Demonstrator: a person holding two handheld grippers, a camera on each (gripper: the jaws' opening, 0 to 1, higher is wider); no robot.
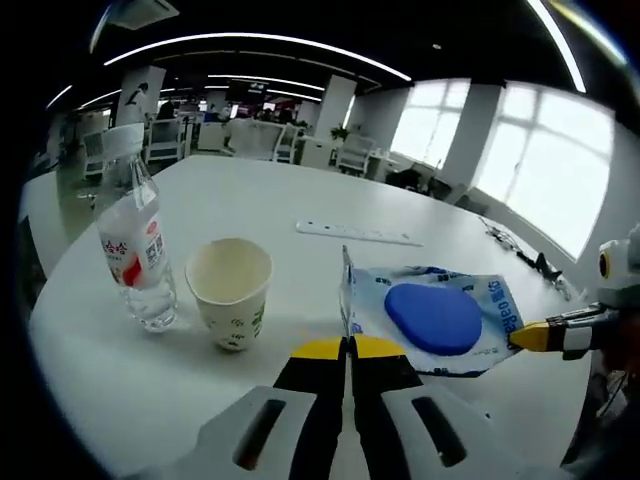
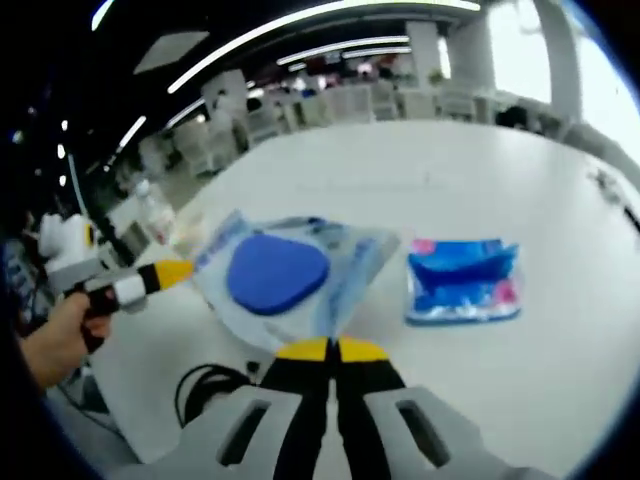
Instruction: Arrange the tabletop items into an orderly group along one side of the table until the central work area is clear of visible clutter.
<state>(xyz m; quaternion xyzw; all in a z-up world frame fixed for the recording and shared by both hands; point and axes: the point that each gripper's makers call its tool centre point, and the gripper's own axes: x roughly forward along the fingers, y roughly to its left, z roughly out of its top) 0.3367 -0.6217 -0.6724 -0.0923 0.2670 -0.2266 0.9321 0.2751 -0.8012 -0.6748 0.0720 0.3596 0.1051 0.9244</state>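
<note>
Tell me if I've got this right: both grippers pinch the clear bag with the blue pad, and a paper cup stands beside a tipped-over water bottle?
Nearly. The bottle is not tipped over; it stands upright beside the cup, as the left gripper view shows. The rest holds: the left gripper and the right gripper each pinch an edge of the bag holding the blue pad.

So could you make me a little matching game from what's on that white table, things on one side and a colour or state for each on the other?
Things:
1. water bottle
2. paper cup
3. clear bag
4. small packet

Descriptions:
A. blue and pink, lying alone on the table
B. holds a blue pad, pinched by both grippers
C. upright, red and white label
D. open-topped, cream inside, green print

Pairs: 1-C, 2-D, 3-B, 4-A
</note>
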